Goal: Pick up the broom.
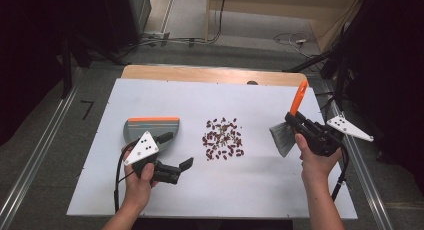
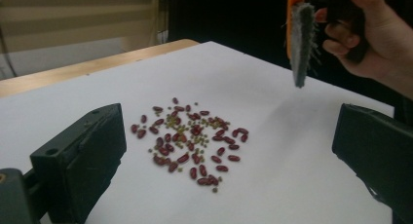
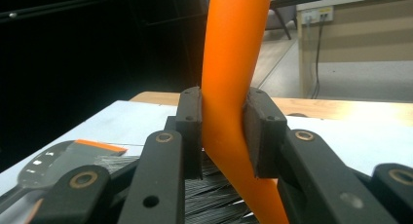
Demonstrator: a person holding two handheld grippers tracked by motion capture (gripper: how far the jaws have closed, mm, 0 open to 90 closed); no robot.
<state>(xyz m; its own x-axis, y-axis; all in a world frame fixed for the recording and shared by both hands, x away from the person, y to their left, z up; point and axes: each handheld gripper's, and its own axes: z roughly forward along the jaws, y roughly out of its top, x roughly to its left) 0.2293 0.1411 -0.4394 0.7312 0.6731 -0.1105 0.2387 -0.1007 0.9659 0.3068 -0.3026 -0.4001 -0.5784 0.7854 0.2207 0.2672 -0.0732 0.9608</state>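
While fingers (image 3: 223, 136) clamp brush (image 3: 233, 78), bristles (cropped) (image 3: 214, 195)

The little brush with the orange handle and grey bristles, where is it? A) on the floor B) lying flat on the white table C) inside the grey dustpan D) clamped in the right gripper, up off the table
D: the right gripper pinches the brush's orange handle, bristles hanging above the white table.

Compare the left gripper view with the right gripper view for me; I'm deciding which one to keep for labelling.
Left gripper view: the beans heaped on the white table, seen between open jaws, and a hand. Right gripper view: the jaws clamped on the orange handle, plus the dustpan. Both: the brush bristles and the table.
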